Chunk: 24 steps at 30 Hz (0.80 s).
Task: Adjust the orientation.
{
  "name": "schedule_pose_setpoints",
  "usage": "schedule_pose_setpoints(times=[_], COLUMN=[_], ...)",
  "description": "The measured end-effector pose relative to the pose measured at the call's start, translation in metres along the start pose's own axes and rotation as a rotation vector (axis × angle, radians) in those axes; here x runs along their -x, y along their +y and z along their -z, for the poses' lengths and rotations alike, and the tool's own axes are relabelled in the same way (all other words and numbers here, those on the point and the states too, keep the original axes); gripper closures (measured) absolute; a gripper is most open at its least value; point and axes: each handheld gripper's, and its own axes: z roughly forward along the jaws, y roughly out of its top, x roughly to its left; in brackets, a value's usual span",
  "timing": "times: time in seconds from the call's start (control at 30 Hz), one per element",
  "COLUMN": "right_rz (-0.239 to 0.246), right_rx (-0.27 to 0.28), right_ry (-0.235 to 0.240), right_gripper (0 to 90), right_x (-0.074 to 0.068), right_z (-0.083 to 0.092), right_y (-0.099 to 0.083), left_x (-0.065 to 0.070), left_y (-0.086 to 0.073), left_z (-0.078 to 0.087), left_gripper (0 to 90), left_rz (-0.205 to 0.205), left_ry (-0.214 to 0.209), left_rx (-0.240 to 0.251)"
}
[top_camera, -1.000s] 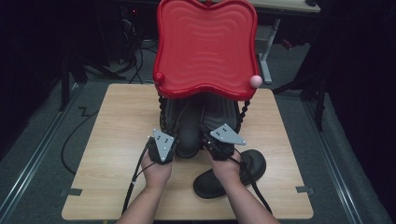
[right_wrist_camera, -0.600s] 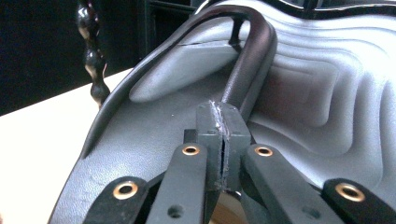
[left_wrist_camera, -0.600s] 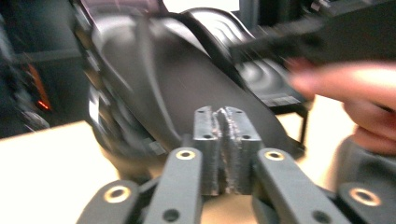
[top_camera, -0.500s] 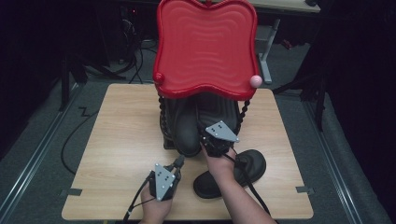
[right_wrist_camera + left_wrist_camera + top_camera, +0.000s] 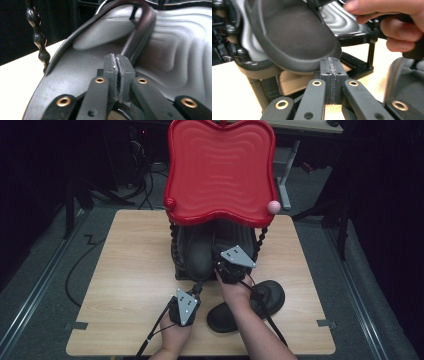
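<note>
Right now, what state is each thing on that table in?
Shoe on the rack: resting on the lower shelf, toe toward the person.
Shoe on the table: lying flat beside the rack.
Red tray: on top of the rack, nothing on it.
Left gripper: shut, holding nothing.
Right gripper: shut, holding nothing.

My left gripper (image 5: 184,306) and right gripper (image 5: 231,265): black bodies, grey three-cornered top plates, black cables trailing. Black fingers (image 5: 325,72), brass-ringed links. Bare forearms, no sleeves.
</note>
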Motion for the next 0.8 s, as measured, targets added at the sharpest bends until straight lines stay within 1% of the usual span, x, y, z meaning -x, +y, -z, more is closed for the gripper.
schedule_pose_setpoints(times=[0.03,0.1,0.13,0.17,0.2,0.3,0.4,0.5,0.53,0.6,0.7,0.8], right_rz=[-0.006,0.005,0.015,0.014,0.013,0.012,0.009,-0.007,-0.002,0.012,0.021,0.041], right_rx=[0.003,0.001,0.003,-0.002,0.003,0.015,0.033,0.048,0.049,0.043,0.024,0.011], right_ry=[0.013,0.016,0.015,0.011,0.013,0.014,0.028,0.038,0.042,0.041,0.038,0.023], right_gripper=[85.0,85.1,85.2,84.6,82.1,78.1,75.4,74.8,74.5,74.4,74.0,73.8], right_x=[0.001,0.002,0.002,0.001,0.001,-0.001,0.002,0.008,0.011,0.017,0.029,0.040], right_z=[-0.002,-0.004,-0.005,-0.005,-0.005,0.001,0.016,0.040,0.048,0.066,0.092,0.115], right_y=[0.001,0.004,0.005,0.007,0.007,0.007,0.002,-0.009,-0.014,-0.025,-0.041,-0.055], left_x=[0.000,0.000,-0.001,-0.002,-0.003,-0.007,-0.011,-0.013,-0.013,-0.014,-0.015,-0.017], left_y=[0.001,0.002,0.003,0.004,0.005,0.008,0.011,0.014,0.015,0.018,0.021,0.023], left_z=[-0.001,-0.002,-0.003,-0.004,-0.006,-0.010,-0.014,-0.019,-0.021,-0.023,-0.026,-0.029], left_gripper=[90.0,90.0,89.9,90.0,90.0,89.9,90.0,89.9,89.9,89.9,90.0,90.0], left_rz=[-0.003,-0.013,-0.011,-0.003,0.005,0.000,0.007,-0.002,-0.005,-0.007,-0.009,-0.004], left_ry=[-0.001,0.002,0.003,0.007,0.008,0.022,0.027,0.034,0.037,0.040,0.046,0.059], left_rx=[0.000,0.003,0.004,0.004,0.003,0.004,0.003,-0.002,-0.003,0.000,-0.001,-0.003])
